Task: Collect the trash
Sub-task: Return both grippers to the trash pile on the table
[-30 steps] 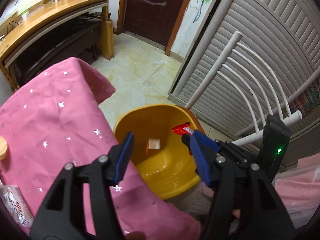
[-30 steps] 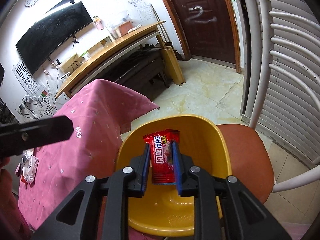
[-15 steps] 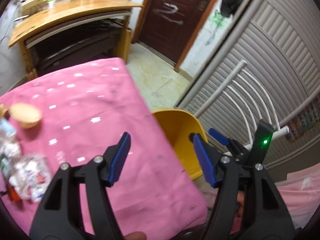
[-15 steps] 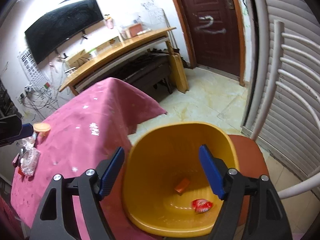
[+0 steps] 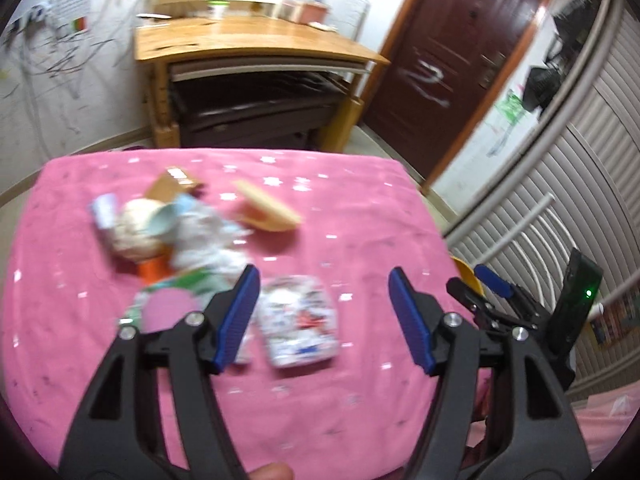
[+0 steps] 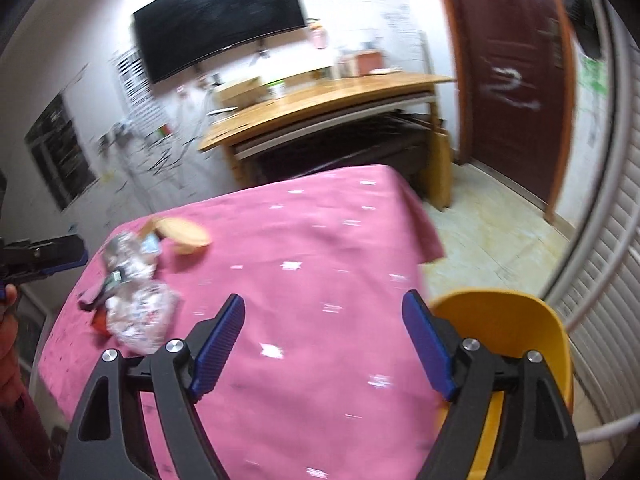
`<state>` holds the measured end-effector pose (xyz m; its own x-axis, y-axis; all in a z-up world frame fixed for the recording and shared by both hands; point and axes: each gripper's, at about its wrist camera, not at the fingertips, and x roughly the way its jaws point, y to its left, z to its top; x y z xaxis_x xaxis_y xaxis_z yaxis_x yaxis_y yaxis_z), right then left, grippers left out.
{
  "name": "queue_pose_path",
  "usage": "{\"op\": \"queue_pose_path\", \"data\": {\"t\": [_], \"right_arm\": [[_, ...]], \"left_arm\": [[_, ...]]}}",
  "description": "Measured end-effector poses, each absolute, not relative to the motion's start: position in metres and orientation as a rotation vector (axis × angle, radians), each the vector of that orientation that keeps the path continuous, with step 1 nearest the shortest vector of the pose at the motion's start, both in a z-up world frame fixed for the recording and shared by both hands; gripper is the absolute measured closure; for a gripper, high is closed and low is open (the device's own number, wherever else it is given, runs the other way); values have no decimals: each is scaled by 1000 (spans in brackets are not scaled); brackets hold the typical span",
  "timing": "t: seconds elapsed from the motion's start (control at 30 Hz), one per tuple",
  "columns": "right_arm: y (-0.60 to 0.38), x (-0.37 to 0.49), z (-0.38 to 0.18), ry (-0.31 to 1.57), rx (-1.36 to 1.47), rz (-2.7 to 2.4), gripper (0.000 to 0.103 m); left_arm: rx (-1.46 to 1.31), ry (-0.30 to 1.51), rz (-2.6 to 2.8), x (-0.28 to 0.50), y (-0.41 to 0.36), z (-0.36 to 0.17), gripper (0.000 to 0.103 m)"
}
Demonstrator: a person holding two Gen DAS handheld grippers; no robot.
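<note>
A pile of trash (image 5: 188,236) lies on the pink star-print tablecloth (image 5: 360,220): crumpled white tissue, a clear printed plastic packet (image 5: 298,320), a tan round lid (image 5: 266,208), an orange scrap and a brown card. My left gripper (image 5: 322,276) hovers open over the packet, holding nothing. My right gripper (image 6: 324,302) is over bare cloth with its jaws opening and nothing between them. The yellow basin (image 6: 520,328) sits just right of it, below the table edge. The same pile (image 6: 136,280) shows at the left in the right wrist view. Both views are motion-blurred.
A wooden desk (image 6: 320,100) and a dark screen (image 6: 216,24) stand against the far wall, with a brown door (image 6: 516,80) to the right. White slatted shutters and white rails (image 5: 520,232) run along the right side. Tiled floor (image 6: 492,240) lies beyond the table's corner.
The right gripper opened and the red wrapper dropped into the yellow basin. Both grippers then swung left from the basin to the table, the left one ending over the trash pile.
</note>
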<state>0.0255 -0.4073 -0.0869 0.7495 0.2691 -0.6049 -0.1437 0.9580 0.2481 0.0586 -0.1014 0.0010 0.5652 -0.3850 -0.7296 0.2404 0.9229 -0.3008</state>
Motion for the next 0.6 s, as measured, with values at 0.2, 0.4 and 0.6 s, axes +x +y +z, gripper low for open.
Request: {"op": "queue_pose_path", "data": {"t": [0.2, 0.4, 0.6], "right_arm": [[-352, 34, -80, 712, 124, 329, 27], [-307, 40, -79, 740, 65, 394, 26], [-274, 43, -82, 772, 22, 426, 20]], "left_arm": [[-198, 885, -296, 52, -49, -1, 34], [-212, 881, -251, 47, -6, -8, 34], [-182, 898, -231, 45, 13, -21, 34]]}}
